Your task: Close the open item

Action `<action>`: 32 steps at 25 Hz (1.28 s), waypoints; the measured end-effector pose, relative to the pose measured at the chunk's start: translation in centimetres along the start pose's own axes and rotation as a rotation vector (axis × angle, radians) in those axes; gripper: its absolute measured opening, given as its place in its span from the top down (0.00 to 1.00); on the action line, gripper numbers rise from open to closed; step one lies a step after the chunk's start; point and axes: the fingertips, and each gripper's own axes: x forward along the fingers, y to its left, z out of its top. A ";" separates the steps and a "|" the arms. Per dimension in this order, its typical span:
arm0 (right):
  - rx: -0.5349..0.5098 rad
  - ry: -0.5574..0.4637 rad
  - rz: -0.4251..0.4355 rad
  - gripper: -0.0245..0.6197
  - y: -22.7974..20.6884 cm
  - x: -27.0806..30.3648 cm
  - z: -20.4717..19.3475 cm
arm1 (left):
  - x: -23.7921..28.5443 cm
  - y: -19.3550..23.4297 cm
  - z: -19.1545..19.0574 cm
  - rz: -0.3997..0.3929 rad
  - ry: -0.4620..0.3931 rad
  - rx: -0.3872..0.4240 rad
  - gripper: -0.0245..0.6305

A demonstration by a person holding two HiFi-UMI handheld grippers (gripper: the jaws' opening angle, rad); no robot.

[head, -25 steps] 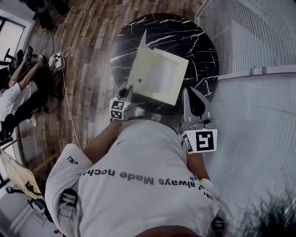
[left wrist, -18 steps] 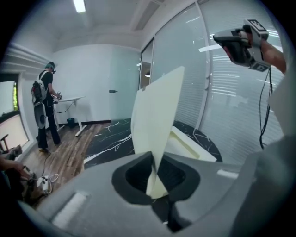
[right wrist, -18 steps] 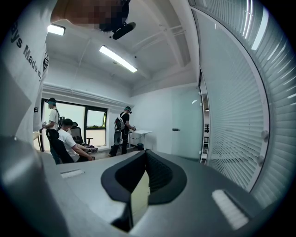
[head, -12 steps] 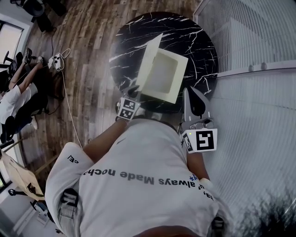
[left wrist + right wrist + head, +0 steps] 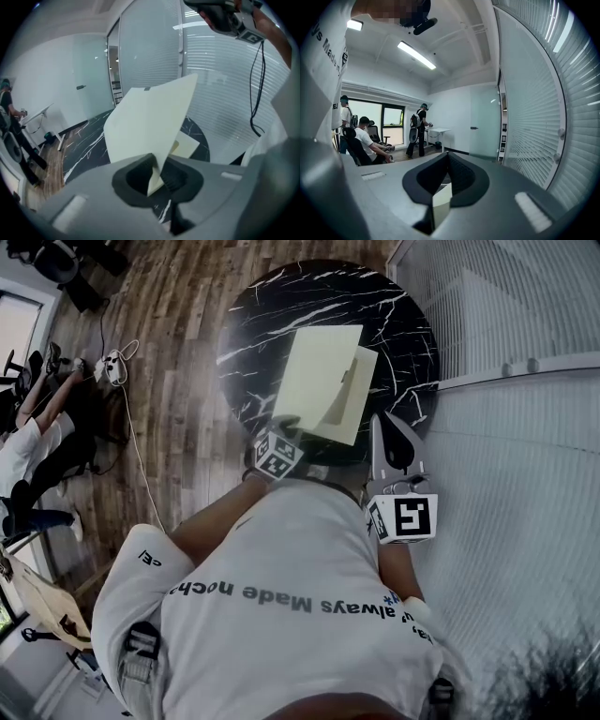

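Note:
A pale yellow flat box (image 5: 323, 381) lies on the round black marble table (image 5: 272, 315). Its lid (image 5: 145, 122) is swung down almost flat over the base (image 5: 187, 145). My left gripper (image 5: 284, 427) is at the box's near left corner. A corner of the lid sits between the jaws of the left gripper (image 5: 157, 173), which are opening. My right gripper (image 5: 392, 432) hovers at the table's near right edge, beside the box. The right gripper (image 5: 447, 161) is shut and holds nothing.
A glass wall with blinds (image 5: 506, 306) runs close along the right of the table. Wooden floor (image 5: 178, 381) lies to the left, with a power strip and cable (image 5: 114, 362). Seated people (image 5: 28, 427) are at the far left.
The lid has swung from standing upright down over the box. My left gripper has moved right and forward with it. The right gripper has stayed in place.

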 end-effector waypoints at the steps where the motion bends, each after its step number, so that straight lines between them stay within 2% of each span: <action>1: 0.000 0.006 -0.004 0.96 -0.1 0.0 -0.3 | 0.3 -0.4 0.0 -0.010 0.013 0.015 0.91; 8: 0.028 0.048 -0.024 0.96 -0.8 0.5 -2.1 | 2.2 -2.2 -0.2 -0.054 0.123 0.135 0.89; 16: 0.024 0.118 -0.045 0.96 -1.9 1.4 -5.8 | 5.0 -3.9 -1.4 -0.095 0.206 0.197 0.87; 25: 0.008 0.249 -0.062 0.96 -4.2 2.5 -12.2 | 6.6 -4.9 -1.5 -0.110 0.266 0.273 0.86; 32: -0.036 0.387 -0.048 0.96 -6.4 5.8 -18.6 | 7.6 -5.3 -2.0 -0.121 0.308 0.310 0.85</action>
